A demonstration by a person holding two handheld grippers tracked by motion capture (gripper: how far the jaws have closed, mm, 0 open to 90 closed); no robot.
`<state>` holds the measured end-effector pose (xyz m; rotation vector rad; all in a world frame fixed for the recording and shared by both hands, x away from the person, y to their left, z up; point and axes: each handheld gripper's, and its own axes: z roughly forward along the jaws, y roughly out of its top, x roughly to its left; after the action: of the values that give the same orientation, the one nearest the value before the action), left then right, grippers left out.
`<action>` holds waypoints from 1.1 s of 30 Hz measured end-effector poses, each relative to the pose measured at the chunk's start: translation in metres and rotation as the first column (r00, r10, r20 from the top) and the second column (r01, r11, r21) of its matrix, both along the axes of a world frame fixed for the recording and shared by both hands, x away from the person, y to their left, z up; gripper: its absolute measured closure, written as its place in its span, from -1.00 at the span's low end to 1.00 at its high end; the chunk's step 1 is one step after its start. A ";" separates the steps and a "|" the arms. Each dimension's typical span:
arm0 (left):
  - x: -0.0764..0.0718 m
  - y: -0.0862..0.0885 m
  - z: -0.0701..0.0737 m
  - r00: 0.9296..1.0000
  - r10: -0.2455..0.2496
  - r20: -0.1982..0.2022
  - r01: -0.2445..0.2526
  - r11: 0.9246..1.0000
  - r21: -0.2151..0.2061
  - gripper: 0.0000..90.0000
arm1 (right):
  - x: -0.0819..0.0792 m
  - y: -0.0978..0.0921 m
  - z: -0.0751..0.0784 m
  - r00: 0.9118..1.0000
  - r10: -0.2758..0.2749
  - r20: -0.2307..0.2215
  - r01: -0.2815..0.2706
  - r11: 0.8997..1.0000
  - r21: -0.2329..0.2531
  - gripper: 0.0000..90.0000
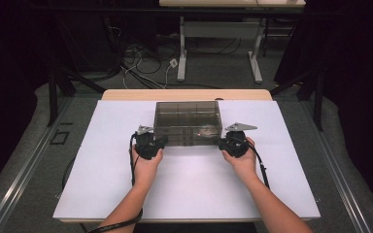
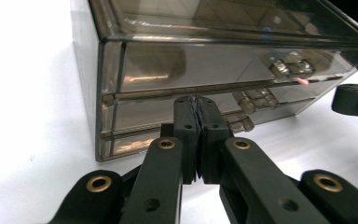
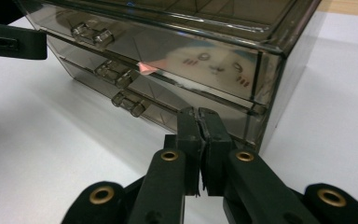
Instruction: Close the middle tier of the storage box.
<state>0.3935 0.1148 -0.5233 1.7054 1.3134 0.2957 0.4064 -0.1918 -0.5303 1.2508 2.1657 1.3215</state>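
Worktop (image 1: pixel 126 184): white sheet over a pale wooden top, a strip of wood bare along the far edge. Grey floor around it, dark curtains at both sides, loose cables (image 1: pixel 141 63) and a white-legged table (image 1: pixel 218 48) beyond the far edge.

I see the smoked clear drawer box (image 1: pixel 188 122) sitting toward the far edge, about midway between the left and right edges, drawer fronts facing me.

My left tool (image 1: pixel 151 144) sits at the box's near left corner, my right tool (image 1: pixel 233 144) at its near right corner. From the high view I cannot tell whether either touches the box.

Left gripper view: left tool's jaws pressed together with nothing between them, tips just before the lower drawers; three small clear handles (image 2: pixel 261 100) stacked on the fronts.

Right gripper view: right tool's jaws pressed together as well, empty, tips near the bottom drawer. Here I make out a white cartoon face (image 3: pixel 214 65) through the top drawer front, which the high view is too small to resolve.
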 end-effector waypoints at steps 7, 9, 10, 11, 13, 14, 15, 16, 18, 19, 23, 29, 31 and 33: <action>-0.003 0.003 0.007 0.999 -0.037 0.011 0.036 0.999 0.034 0.83 | -0.006 0.001 0.006 1.000 0.007 0.011 -0.007 1.000 -0.016 0.89; -0.004 0.004 0.009 0.999 -0.041 0.011 0.041 0.999 0.036 0.79 | -0.008 0.000 0.008 1.000 0.006 0.012 -0.006 1.000 -0.016 0.86; -0.004 0.005 0.010 0.999 -0.045 0.015 0.045 0.998 0.034 0.78 | -0.008 0.000 0.009 1.000 0.003 0.015 -0.003 1.000 -0.020 0.85; -0.005 0.005 0.011 0.999 -0.050 0.017 0.049 0.998 0.041 0.75 | -0.009 -0.001 0.010 1.000 0.003 0.012 -0.002 1.000 -0.021 0.84; -0.005 0.005 0.013 0.998 -0.060 0.017 0.059 0.997 0.053 0.73 | -0.011 -0.003 0.011 1.000 -0.005 0.010 0.005 1.000 -0.021 0.82; -0.006 0.005 0.013 0.998 -0.062 0.019 0.061 0.997 0.057 0.73 | -0.011 -0.004 0.012 1.000 -0.005 0.015 0.005 1.000 -0.027 0.80; -0.007 0.004 0.015 0.997 -0.068 0.023 0.066 0.996 0.065 0.73 | -0.012 -0.004 0.013 1.000 -0.006 0.012 0.006 1.000 -0.023 0.80; -0.008 0.004 0.016 0.997 -0.072 0.029 0.070 0.995 0.067 0.70 | -0.013 -0.005 0.014 1.000 -0.004 0.014 0.005 1.000 -0.027 0.78; -0.010 0.003 0.017 0.996 -0.076 0.040 0.073 0.995 0.071 0.67 | -0.014 -0.005 0.016 1.000 0.001 0.017 0.000 1.000 -0.027 0.75; -0.010 0.003 0.018 0.995 -0.083 0.049 0.079 0.994 0.077 0.65 | -0.015 -0.006 0.017 1.000 0.000 0.025 0.001 0.999 -0.035 0.73; -0.012 0.000 0.019 0.991 -0.122 0.055 0.115 0.988 0.106 0.51 | -0.019 -0.005 0.021 0.999 0.017 0.044 -0.016 0.999 -0.028 0.58; -0.017 -0.003 0.019 0.985 -0.160 0.070 0.147 0.976 0.160 0.29 | -0.025 -0.003 0.023 0.998 0.030 0.047 -0.027 0.997 -0.068 0.38; -0.018 -0.003 0.019 0.982 -0.168 0.084 0.152 0.974 0.170 0.22 | -0.026 -0.003 0.023 0.997 0.042 0.060 -0.037 0.996 -0.078 0.30; -0.020 -0.002 0.020 0.979 -0.178 0.097 0.158 0.969 0.191 0.20 | -0.028 -0.002 0.025 0.997 0.054 0.055 -0.050 0.995 -0.083 0.20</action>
<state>0.3738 0.1131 -0.5031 1.9124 1.0776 0.4184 0.3779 -0.1941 -0.5055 1.1198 2.2029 1.2593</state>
